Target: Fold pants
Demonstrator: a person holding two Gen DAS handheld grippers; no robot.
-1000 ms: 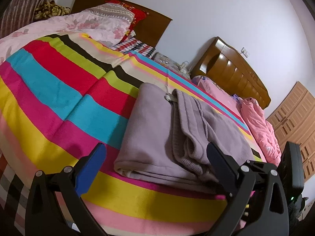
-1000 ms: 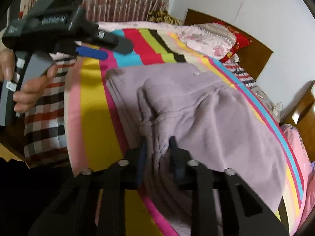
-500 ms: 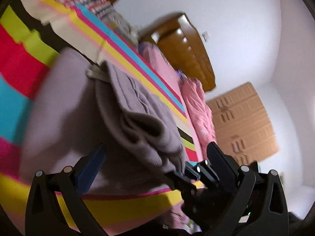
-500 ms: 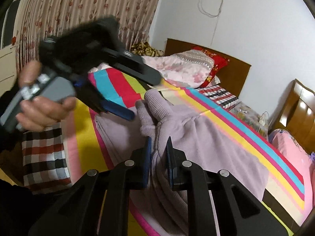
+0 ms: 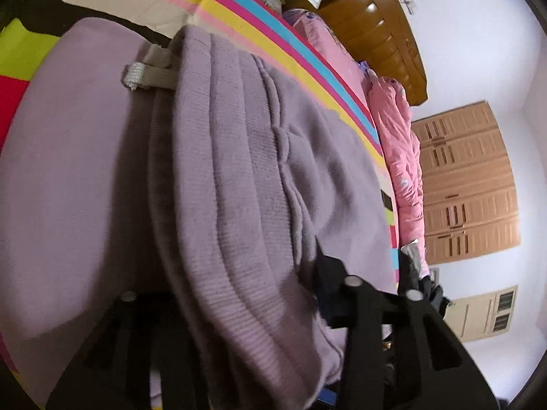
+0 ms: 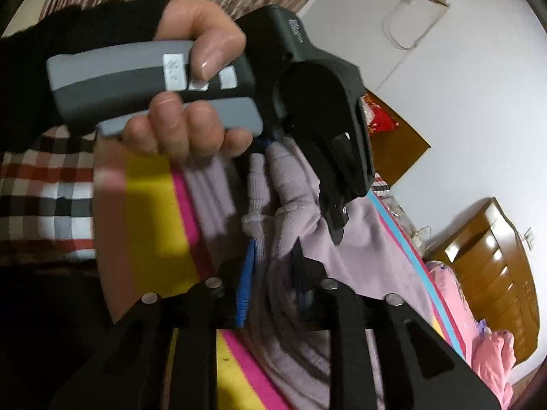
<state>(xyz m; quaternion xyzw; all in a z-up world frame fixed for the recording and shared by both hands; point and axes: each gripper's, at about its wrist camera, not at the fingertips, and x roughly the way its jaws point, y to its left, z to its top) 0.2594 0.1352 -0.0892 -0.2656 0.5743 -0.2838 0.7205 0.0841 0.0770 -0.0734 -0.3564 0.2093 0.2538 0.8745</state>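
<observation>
Right gripper [image 6: 273,266]: blue-padded fingers are closing on a bunched fold of the lilac pants [image 6: 359,259], lifting it off the striped bedspread [image 6: 150,225]. Left gripper [image 6: 297,177]: tilted nose-down just above the right one, its grey handle squeezed in the person's left hand [image 6: 191,89], it is pressing around the same raised fold; in its own view the ribbed pants [image 5: 239,184] are running thickly between the fingers [image 5: 328,287], though the pads are hidden, so the grip is probably, not certainly, closed on cloth. Most of the garment is lying folded on the bed.
</observation>
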